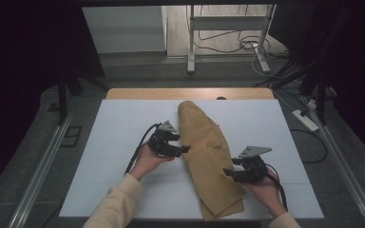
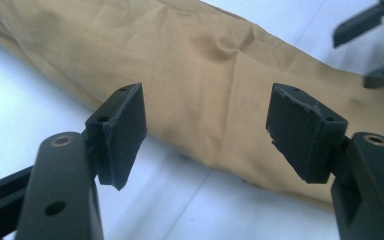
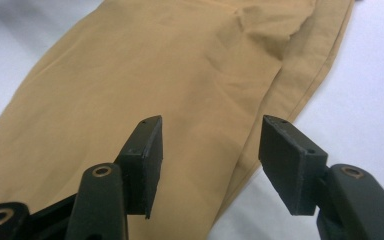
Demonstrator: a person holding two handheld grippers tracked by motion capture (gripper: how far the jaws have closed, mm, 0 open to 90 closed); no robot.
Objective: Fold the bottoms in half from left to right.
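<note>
A tan folded garment (image 1: 207, 156), long and narrow, lies down the middle of the white table top (image 1: 123, 142) from the far edge to the near edge. My left gripper (image 1: 186, 149) is at the cloth's left edge, jaws open and empty; in the left gripper view the garment (image 2: 205, 75) lies just beyond my left gripper (image 2: 207, 132). My right gripper (image 1: 226, 173) points at the cloth's right edge near its lower end, also open. In the right gripper view the garment (image 3: 145, 75) lies under and ahead of my right gripper (image 3: 211, 160). The right gripper's fingers (image 2: 360, 22) show at the upper right of the left gripper view.
The white top rests on a wooden table (image 1: 190, 93). Beyond it are a white stand's legs (image 1: 190, 52) and cables (image 1: 247, 45) on the floor, with a power strip (image 1: 305, 119) at the right. Metal rails (image 1: 38, 175) run along both sides.
</note>
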